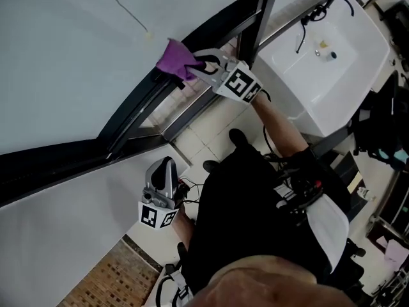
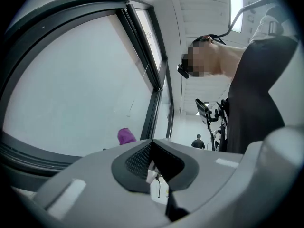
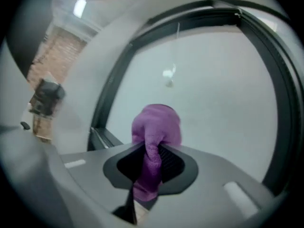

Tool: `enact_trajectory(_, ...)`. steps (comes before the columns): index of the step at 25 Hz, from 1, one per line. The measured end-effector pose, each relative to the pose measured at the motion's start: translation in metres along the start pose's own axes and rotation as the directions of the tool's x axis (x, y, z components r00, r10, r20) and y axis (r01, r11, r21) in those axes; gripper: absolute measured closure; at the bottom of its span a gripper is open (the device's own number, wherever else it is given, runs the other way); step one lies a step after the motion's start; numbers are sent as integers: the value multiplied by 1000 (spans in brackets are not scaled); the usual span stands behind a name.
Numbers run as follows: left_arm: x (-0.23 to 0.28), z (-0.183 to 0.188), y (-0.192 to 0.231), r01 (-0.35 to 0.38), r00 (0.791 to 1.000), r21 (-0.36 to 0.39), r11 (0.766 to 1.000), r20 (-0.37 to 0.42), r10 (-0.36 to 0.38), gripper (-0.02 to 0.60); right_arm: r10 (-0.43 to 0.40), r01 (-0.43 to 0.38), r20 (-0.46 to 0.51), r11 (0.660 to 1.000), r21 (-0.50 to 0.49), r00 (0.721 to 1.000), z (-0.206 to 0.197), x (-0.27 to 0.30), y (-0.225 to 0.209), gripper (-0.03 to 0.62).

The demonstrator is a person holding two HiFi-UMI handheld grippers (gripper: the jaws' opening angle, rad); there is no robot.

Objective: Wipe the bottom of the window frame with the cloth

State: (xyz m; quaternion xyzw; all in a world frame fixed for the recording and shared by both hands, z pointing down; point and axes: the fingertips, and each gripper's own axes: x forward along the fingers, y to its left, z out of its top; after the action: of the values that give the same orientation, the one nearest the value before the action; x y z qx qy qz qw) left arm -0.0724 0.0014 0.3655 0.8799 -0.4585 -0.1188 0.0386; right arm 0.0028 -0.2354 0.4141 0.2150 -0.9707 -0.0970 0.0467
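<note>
Right tongs [image 1: 195, 69] pinch fuzzy purple cloth [image 1: 174, 59] (bunched) against dark frame [image 1: 137, 110]; left tongs [image 2: 152, 142] together.

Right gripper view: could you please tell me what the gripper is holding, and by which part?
The right gripper is shut on the purple cloth, pinching its bunched middle. A wad sticks out beyond the jaws toward the window frame.

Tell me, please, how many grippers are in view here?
2. The right gripper is up at the window frame, shut on the purple cloth. The left gripper hangs lower, shut and empty.
</note>
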Motion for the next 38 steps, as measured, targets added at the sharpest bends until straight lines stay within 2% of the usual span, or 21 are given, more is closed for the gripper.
enact_trajectory(1,0,0,-2,0,1000,2,1000,1,0,581,-49,48,-81,999,-18,995,-12,20,-20,530)
enact_trajectory(2,-1,0,-3,-3,1000,2,1000,1,3,581,-50,42,-171,998,-48,984,-30,41,-27,530)
enact_trajectory(4,-3,-1,-3,-17,1000,0,1000,3,17,581,31,-69,-326,992,-106,945,-65,78,-15,530)
enact_trajectory(6,-7,-2,0,-37,999,-4,999,7,37,581,95,-156,-379,979,-134,920,-78,98,1,533)
enact_trajectory(9,-10,-2,6,-61,998,-7,998,11,61,581,144,-195,-423,978,-79,894,-83,94,0,531)
enact_trajectory(10,-10,-2,8,-66,998,-6,998,12,66,581,120,-182,-470,979,-88,874,-87,87,-11,531)
enact_trajectory(12,-11,-2,9,-72,997,-6,997,15,72,581,-28,-94,-569,978,-185,822,-98,67,-46,530)
enact_trajectory(13,-11,-3,10,-73,997,-9,997,16,73,581,-84,-53,-581,975,-215,810,-99,60,-60,530)
enact_trajectory(14,-10,-4,12,-74,997,-13,997,16,74,581,-90,-39,-573,977,-208,815,-97,59,-65,530)
enact_trajectory(16,-8,-7,14,-72,997,-22,997,13,72,581,-29,-89,-568,980,-180,823,-100,71,-55,530)
enact_trajectory(19,0,-9,11,-57,998,-24,998,11,58,581,20,-171,-609,967,-191,793,-116,90,-39,533)
enact_trajectory(23,16,-11,9,-27,1000,-24,999,4,27,581,63,-177,-627,977,-121,776,-117,80,-50,531)
enact_trajectory(25,21,-11,9,-19,1000,-22,1000,3,19,581,8,-133,-657,981,-141,754,-127,64,-77,531)
enact_trajectory(27,22,-12,10,-21,1000,-21,1000,0,21,581,-85,-42,-685,985,-167,724,-139,39,-121,531)
enact_trajectory(29,22,-13,12,-30,1000,-27,999,-4,30,581,-193,69,-712,978,-199,675,-152,9,-174,531)
enact_trajectory(30,23,-14,12,-33,999,-31,999,-5,33,581,-254,129,-728,966,-225,637,-160,-8,-203,531)
enact_trajectory(32,27,-15,11,-32,999,-36,999,-6,32,581,-373,236,-756,927,-290,538,-173,-38,-255,531)
enact_trajectory(33,29,-15,10,-27,1000,-36,999,-5,27,581,-418,265,-764,907,-326,492,-176,-47,-271,531)
enact_trajectory(35,35,-15,6,-11,1000,-30,1000,0,11,581,-488,248,-763,873,-420,424,-180,-51,-281,536)
enact_trajectory(37,39,-12,4,8,1000,-20,1000,6,-8,581,-536,207,-750,843,-497,388,-182,-52,-281,536)
enact_trajectory(38,39,-10,3,13,1000,-16,1000,7,-13,581,-539,208,-746,842,-498,392,-180,-53,-277,534)
